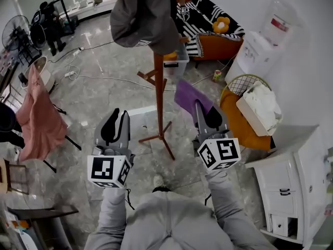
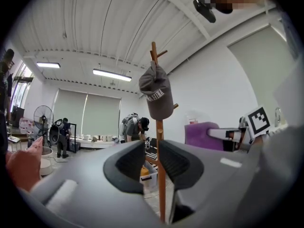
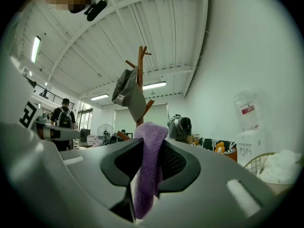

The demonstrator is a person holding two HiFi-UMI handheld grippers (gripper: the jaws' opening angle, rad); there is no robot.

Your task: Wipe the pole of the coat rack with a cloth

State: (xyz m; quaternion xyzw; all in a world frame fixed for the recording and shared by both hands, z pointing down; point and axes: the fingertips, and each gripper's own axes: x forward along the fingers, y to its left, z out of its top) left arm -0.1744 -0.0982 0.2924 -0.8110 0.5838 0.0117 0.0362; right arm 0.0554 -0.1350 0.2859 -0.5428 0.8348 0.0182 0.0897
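The coat rack stands on the floor point(image 1: 104, 92) dead ahead of the person, at twelve o'clock. Its brown wooden pole point(image 1: 158, 95) rises upright from splayed feet, and a grey cap point(image 1: 143, 17) hangs near its top.

The right hand-held gripper point(image 1: 206, 113) is clamped on a purple cloth point(image 1: 190, 97). In the right gripper view the cloth point(image 3: 149, 175) is pinched between the two jaws of that hand-held gripper point(image 3: 151, 151) and pokes out past their tips. The pole point(image 3: 140, 65) and cap point(image 3: 129, 96) stand beyond it. From the head view the cloth sits at about one o'clock from the person, just right of the pole. Whether it touches the wood I cannot tell.

The left hand-held gripper point(image 1: 117, 120) is at about eleven o'clock, left of the pole and clear of it. In its own view the jaws of this hand-held gripper point(image 2: 152, 148) stand a narrow gap apart with nothing held. The pole point(image 2: 161, 184) shows through that gap, farther off, with the cap point(image 2: 156, 96) above.

A pink garment point(image 1: 36, 113) hangs at nine o'clock, and a water dispenser point(image 1: 263, 40) stands at two.
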